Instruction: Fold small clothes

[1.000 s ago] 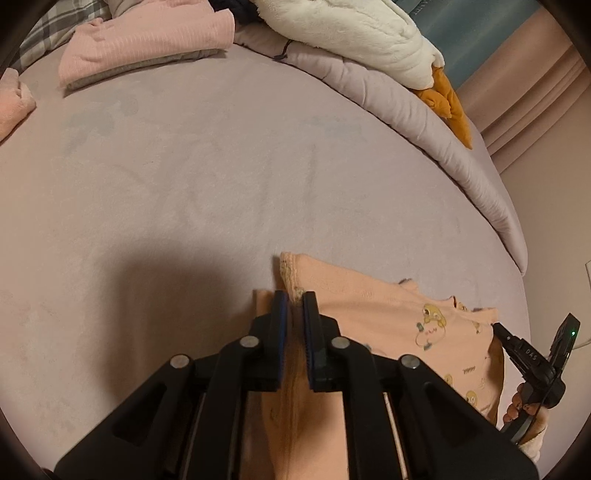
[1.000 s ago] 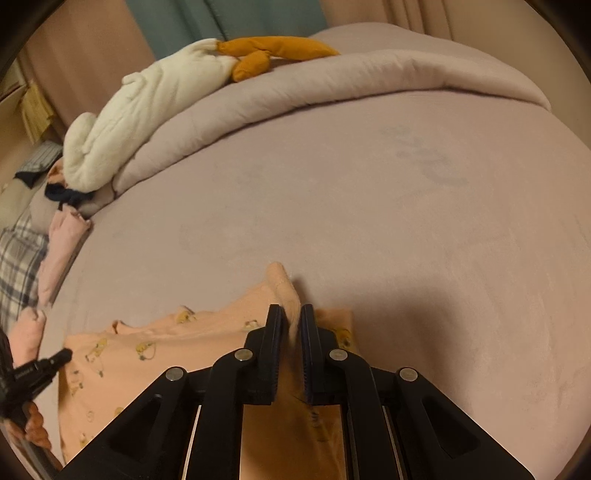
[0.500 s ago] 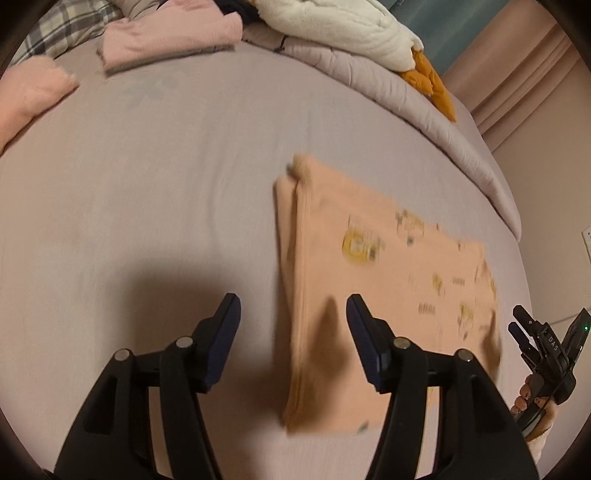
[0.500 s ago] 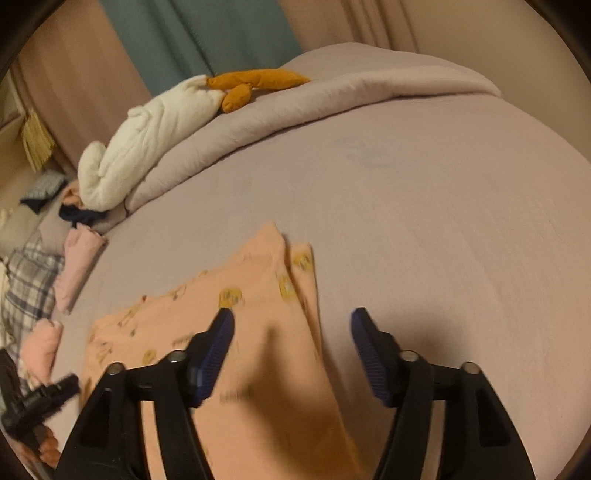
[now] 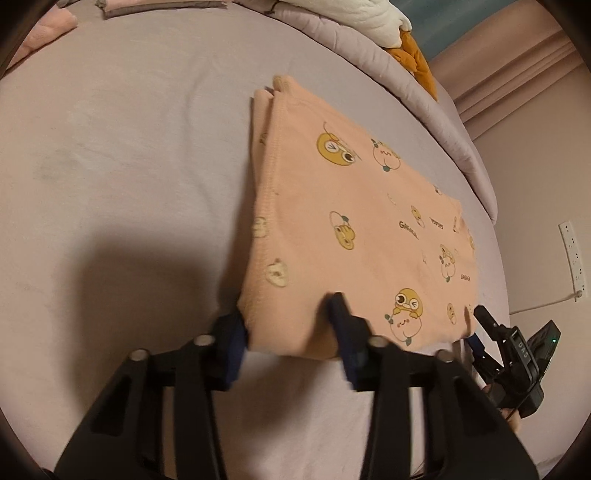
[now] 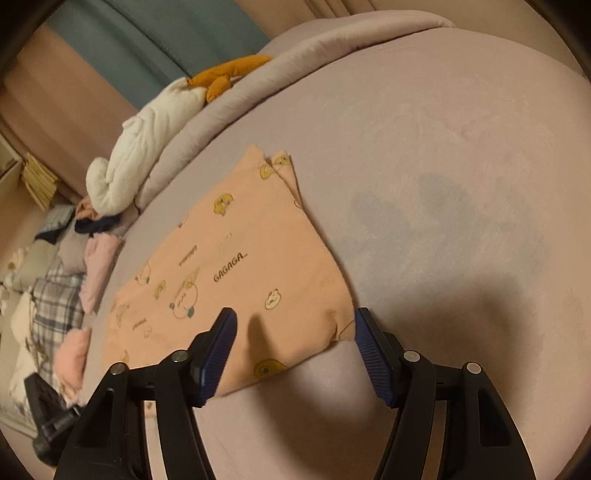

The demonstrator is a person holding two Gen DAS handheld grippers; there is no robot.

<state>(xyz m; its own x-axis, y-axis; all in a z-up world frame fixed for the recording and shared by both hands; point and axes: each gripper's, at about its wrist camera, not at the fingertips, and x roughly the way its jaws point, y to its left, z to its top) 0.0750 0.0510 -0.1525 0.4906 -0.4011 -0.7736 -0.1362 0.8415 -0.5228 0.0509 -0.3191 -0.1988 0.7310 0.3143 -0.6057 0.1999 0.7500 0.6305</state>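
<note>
A peach garment (image 5: pixel 354 206) printed with cartoon faces lies folded flat on the mauve bed sheet (image 5: pixel 129 155). In the left wrist view my left gripper (image 5: pixel 290 332) is at its near left corner. Its jaws are closing with the hem between them, and the pads do not visibly pinch the cloth. The right wrist view shows the same garment (image 6: pixel 236 266) with my right gripper (image 6: pixel 295 343) open at its near right corner, one finger over the cloth and one just outside the edge. The right gripper (image 5: pixel 480 328) also shows at the lower right of the left wrist view.
A rolled mauve duvet (image 5: pixel 424 96) runs along the far side, with a white and orange plush (image 6: pixel 147 147) on it. Folded pink clothes (image 5: pixel 48 29) and plaid cloth (image 6: pixel 59 295) lie at the far left. A wall socket (image 5: pixel 572 254) is on the right.
Both grippers were shut on the garment's folded edge, then opened and let it go. They drew back to its near edge. The garment now lies flat, and the left jaws are narrower than half a second ago.
</note>
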